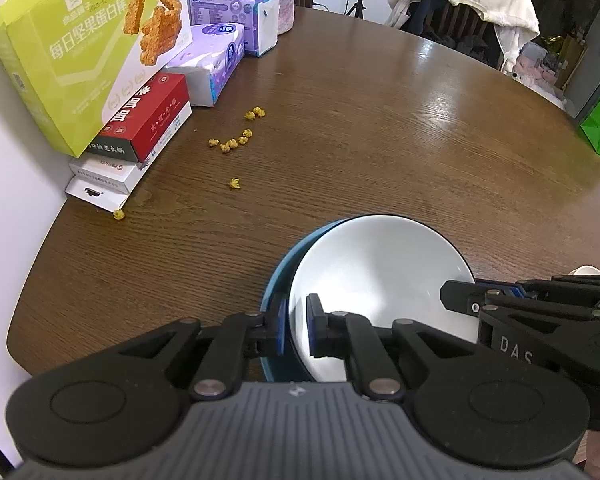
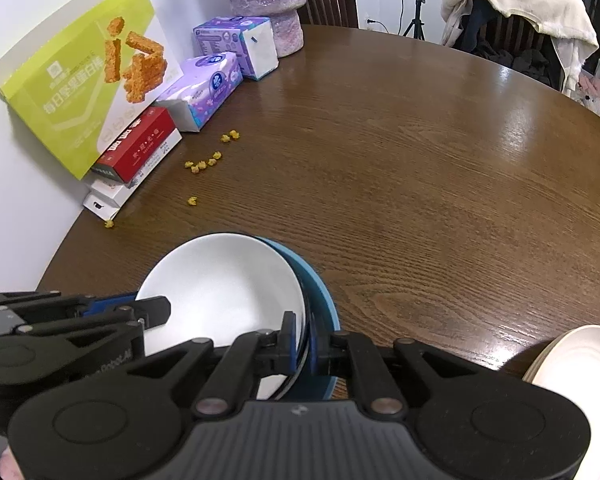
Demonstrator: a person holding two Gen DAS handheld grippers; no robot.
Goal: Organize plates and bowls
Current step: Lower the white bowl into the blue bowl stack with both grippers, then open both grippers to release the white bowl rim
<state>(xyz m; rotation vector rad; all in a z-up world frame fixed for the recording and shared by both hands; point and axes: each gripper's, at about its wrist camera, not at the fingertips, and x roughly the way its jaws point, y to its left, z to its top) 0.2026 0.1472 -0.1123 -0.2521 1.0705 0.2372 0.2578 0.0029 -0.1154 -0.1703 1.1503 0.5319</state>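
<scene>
A white bowl sits nested in a blue bowl near the front edge of the round wooden table. My left gripper is shut on the left rims of both bowls. My right gripper is shut on their right rims; the white bowl and the blue bowl show there too. Each gripper shows in the other's view, the right gripper at the right and the left gripper at the left. A cream plate lies at the right front.
Snack and tissue boxes stand stacked along the wall at the left. Yellow crumbs are scattered on the table beside them. A pink jug stands at the back. A chair with draped cloth is behind the table.
</scene>
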